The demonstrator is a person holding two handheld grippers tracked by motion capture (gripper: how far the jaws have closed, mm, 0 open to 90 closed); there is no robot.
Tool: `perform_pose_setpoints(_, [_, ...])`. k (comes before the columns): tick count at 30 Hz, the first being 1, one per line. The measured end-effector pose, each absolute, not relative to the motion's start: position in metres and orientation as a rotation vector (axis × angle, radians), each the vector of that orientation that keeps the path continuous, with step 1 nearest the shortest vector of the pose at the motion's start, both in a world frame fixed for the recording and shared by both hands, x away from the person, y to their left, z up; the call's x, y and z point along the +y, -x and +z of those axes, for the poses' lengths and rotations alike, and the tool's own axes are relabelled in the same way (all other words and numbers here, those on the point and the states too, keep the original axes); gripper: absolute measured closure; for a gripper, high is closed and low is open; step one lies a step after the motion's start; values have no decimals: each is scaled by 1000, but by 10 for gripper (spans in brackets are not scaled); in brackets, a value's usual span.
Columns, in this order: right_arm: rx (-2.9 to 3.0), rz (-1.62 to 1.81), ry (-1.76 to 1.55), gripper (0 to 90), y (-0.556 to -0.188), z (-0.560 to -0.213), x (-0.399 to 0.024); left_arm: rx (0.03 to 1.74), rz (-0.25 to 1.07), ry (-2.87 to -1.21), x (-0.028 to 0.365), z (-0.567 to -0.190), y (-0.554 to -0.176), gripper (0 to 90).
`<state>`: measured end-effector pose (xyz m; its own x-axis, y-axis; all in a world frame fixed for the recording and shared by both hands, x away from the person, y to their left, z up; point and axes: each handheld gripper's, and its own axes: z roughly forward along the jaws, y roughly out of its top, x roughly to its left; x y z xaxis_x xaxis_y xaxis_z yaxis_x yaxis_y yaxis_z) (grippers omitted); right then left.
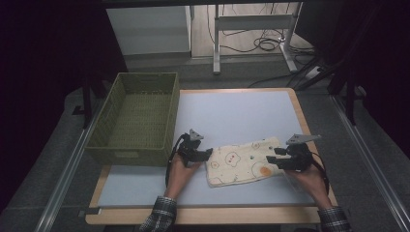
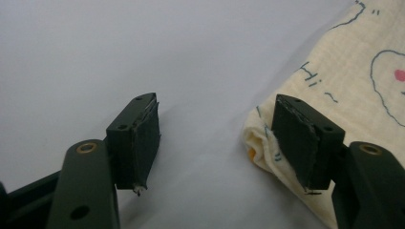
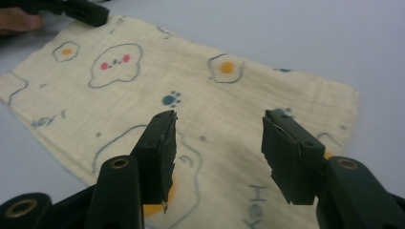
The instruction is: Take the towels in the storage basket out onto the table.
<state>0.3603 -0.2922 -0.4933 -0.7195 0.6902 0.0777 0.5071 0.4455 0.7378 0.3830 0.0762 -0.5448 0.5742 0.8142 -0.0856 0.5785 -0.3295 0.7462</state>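
Two grippers, one folded cloth, one basket: entries by view.

High view. Folded cream cloth [image 1: 243, 161] printed with fried eggs and cloud faces lies flat on the pale table [image 1: 232, 116], toward the near edge. Left gripper [image 1: 207, 153] sits at the cloth's left end, right gripper [image 1: 271, 157] at its right end, each held by a hand entering from below. Green woven basket [image 1: 138, 116], empty, stands at the table's left side, just beyond the left gripper.

Left gripper view. Jaws are spread with nothing between them; bare table shows in the gap. Cloth [image 2: 344, 86] lies to one side, its folded corner bunched just behind the jaw on that side; whether that jaw touches the fabric cannot be told.

Right gripper view. Jaws are spread and pinch nothing; they stand above the cloth [image 3: 143, 81], which lies flat beneath them. Left gripper [image 3: 95, 18] and a fingertip show at the far end of the cloth.

Step in hand, as a judgement: the cloth appears folded and laid down, both grippers free of it, so the work stands between a finished fold and either another fold or the transfer to the basket.

Next move calls for: lowering one or both sets of jaws onto an edge, closing through all layers so the fold holds, then lifting evenly.
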Motion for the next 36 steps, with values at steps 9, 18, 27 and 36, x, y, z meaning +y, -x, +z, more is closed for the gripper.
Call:
perform_pose_setpoints(9, [2524, 1151, -953, 466, -343, -495, -262, 1110, 393, -2041, 76, -545, -383, 338])
perform_pose_setpoints(18, [2607, 1164, -841, 499, -333, -504, -224, 1108, 394, -2043, 76, -545, -383, 338])
perform_pose_setpoints(27, [2728, 1207, -712, 611, -321, -509, -173, 1107, 393, -2050, 77, -545, -383, 338])
perform_pose_setpoints(36, [2815, 1205, -620, 627, -311, -517, -127, 1100, 397, -2054, 77, -545, -384, 338])
